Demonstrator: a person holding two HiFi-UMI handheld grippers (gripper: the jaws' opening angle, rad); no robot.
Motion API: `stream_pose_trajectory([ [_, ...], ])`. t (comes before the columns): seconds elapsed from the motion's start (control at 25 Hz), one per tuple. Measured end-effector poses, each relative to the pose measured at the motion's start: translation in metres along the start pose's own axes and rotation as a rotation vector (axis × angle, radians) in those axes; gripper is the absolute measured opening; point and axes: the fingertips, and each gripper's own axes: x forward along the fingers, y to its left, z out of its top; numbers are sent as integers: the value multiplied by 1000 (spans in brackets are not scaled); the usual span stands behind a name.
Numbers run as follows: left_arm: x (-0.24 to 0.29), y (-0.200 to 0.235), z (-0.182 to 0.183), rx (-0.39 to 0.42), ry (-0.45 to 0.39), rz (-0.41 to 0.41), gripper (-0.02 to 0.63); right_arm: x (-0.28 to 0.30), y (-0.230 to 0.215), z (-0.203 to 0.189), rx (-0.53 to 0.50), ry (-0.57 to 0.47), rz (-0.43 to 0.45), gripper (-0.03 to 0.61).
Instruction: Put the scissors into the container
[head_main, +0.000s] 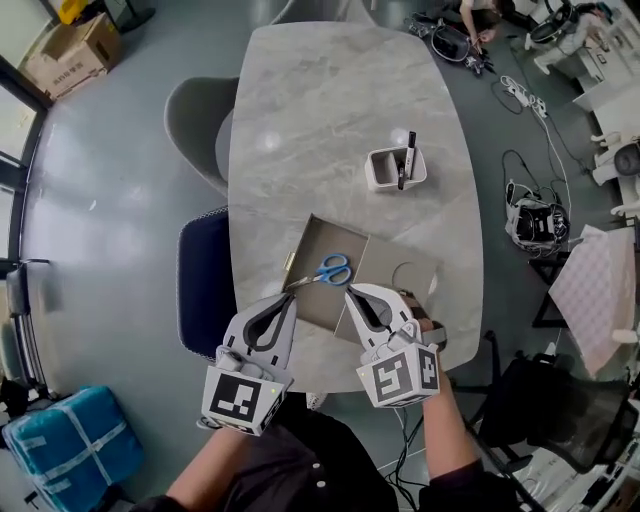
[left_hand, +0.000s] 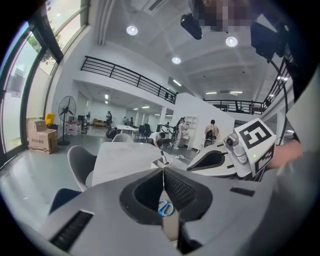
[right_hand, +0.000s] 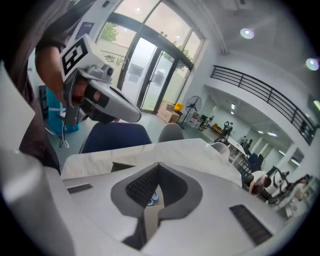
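With the scissors lying in the container at 12 o'clock, the task appears complete; left tongs and right tongs are clenched, empty

We hold both grippers low in the head view, the left gripper at about 7 o'clock of centre and the right gripper at about 5 o'clock. The left one points toward 1 o'clock and the right one toward 11 o'clock, so their tips lean toward each other but stand apart. Our left jaws meet tip to tip with nothing pinched, and our right jaws are likewise closed and empty. Our bare left forearm and right forearm run back toward 6 o'clock
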Motion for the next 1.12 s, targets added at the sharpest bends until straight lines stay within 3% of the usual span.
stream_pose_trajectory([
  [0.24, -30, -24, 27, 52, -68, 9, 15, -51, -5, 25, 186, -82, -105, -3],
  [0.56, -77, -55, 54, 92, -154, 24, 15, -132, -1, 45, 429, -306, -257, -3],
  [0.88, -121, -84, 71, 120, -223, 43, 15, -204, 11, 61, 511, -457, -410, -3],
  [1.12, -150, -107, 81, 154, -264, 49, 15, -241, 25, 63, 564, -513, -486, -3],
])
